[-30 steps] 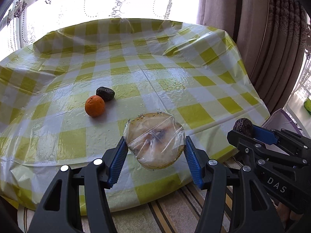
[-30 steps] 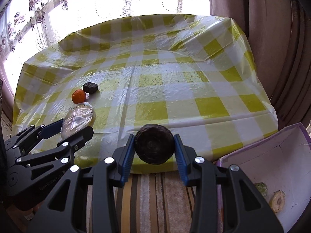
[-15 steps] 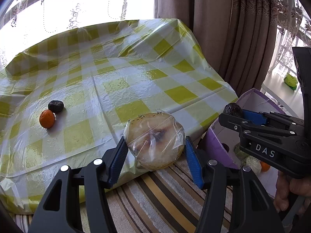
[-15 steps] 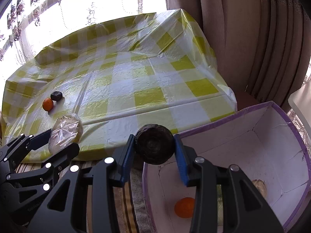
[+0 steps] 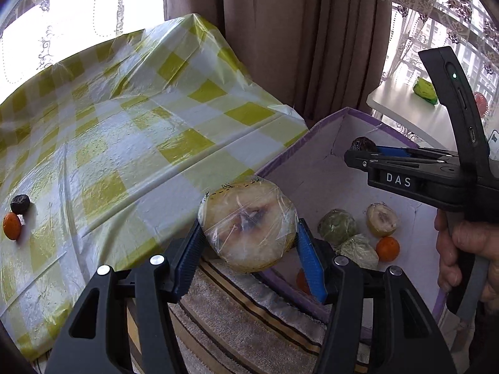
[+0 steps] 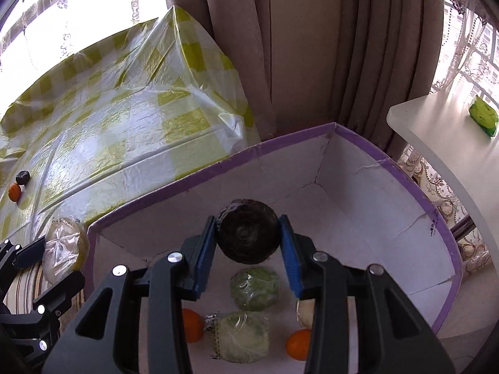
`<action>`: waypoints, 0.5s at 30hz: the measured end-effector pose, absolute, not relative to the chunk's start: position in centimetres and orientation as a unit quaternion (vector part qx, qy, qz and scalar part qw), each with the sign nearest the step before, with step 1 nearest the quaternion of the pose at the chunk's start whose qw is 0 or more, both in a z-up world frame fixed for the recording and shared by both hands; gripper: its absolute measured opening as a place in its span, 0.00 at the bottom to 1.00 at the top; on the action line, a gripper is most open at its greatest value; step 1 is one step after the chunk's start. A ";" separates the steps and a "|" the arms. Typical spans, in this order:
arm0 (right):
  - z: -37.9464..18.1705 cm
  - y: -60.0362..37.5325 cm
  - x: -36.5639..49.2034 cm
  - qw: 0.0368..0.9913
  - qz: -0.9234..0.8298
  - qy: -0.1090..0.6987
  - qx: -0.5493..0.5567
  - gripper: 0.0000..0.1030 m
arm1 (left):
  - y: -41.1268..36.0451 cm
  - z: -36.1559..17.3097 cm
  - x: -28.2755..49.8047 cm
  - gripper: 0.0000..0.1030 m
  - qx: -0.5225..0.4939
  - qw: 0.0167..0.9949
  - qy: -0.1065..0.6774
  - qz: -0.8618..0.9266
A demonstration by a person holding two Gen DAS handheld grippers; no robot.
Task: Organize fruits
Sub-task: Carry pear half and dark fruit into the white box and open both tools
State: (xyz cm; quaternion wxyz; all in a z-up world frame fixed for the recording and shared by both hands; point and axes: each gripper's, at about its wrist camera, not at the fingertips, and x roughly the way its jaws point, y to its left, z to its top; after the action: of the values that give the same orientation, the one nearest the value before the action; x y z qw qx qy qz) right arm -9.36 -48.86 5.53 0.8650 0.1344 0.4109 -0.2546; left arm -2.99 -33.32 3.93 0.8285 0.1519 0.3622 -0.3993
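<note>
My left gripper is shut on a pale round fruit wrapped in clear film, held over the near left rim of a white box with purple edging. My right gripper is shut on a dark round fruit, held above the inside of the box. The box holds several wrapped green and pale fruits and oranges. The right gripper also shows in the left wrist view. An orange and a dark fruit lie on the table.
The table with a yellow-checked plastic cloth lies to the left of the box. Brown curtains hang behind. A white side table with a green packet stands at the right. A striped mat lies below.
Both grippers have swung right, away from the table, with their fruits still held. The right gripper now hangs over the box's inside; the left has reached the box's rim.
</note>
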 end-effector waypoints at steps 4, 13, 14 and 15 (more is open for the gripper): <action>5.0 -50.5 -9.7 0.852 -0.275 0.427 0.125 0.39 | -35.7 3.0 -3.4 0.55 0.169 0.810 0.374 -0.420; 3.6 -52.0 -9.9 0.830 -0.309 0.456 0.088 0.39 | -40.3 1.2 -5.0 0.55 0.240 0.775 0.376 -0.447; 3.6 -52.0 -9.8 0.829 -0.311 0.456 0.083 0.39 | -40.7 0.8 -5.1 0.55 0.249 0.771 0.380 -0.447; 3.6 -52.0 -9.7 0.828 -0.314 0.458 0.080 0.39 | -41.1 0.5 -5.0 0.55 0.255 0.766 0.385 -0.447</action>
State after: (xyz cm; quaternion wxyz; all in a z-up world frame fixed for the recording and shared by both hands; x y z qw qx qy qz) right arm -9.73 -52.01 3.57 0.8280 0.0798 0.4579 -0.3137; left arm -5.01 -41.11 0.48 0.7660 0.2554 0.3849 -0.4471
